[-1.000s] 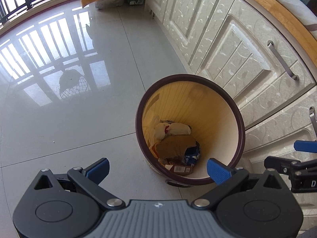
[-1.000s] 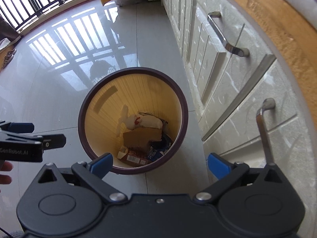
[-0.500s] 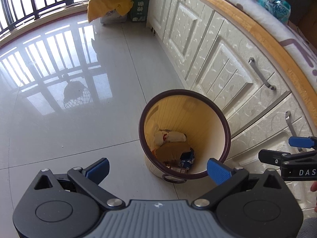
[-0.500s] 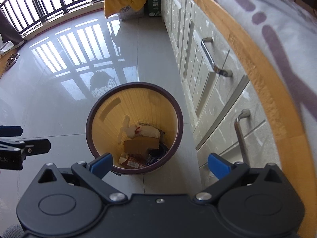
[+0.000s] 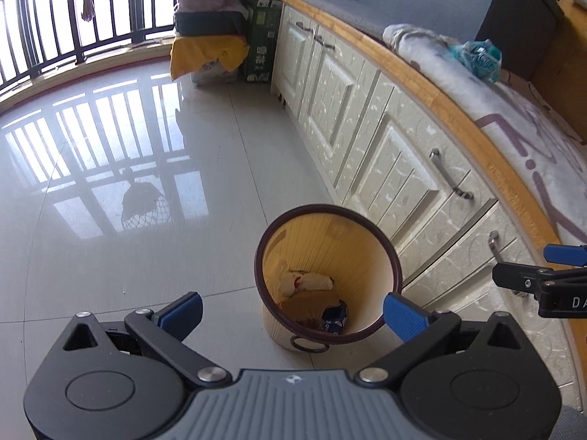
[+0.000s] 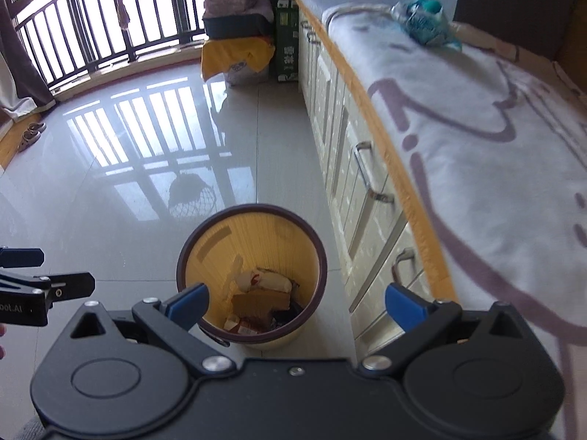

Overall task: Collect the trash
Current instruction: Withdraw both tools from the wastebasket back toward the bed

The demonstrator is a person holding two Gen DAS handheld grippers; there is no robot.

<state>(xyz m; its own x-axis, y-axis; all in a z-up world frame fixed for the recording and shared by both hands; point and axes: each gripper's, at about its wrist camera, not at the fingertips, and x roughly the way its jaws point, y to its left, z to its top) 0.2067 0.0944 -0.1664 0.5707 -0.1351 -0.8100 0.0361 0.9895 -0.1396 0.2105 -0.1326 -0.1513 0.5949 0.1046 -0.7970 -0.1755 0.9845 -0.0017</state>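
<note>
Two grippers, both empty | left gripper: jaws spread wide | right gripper: jaws spread wide | bin: upright on tiled floor, just beside cabinet | trash: paper and wrappers at bin bottom | teal bag: on cabinet-top cloth, well apart from both grippers

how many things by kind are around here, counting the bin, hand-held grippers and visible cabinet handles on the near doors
bin: 1, trash already inside
left hand-held gripper: 1, open
right hand-held gripper: 1, open
cabinet handles: 2, upper and lower
crumpled teal bag on the blanket: 1
total: 6
</note>
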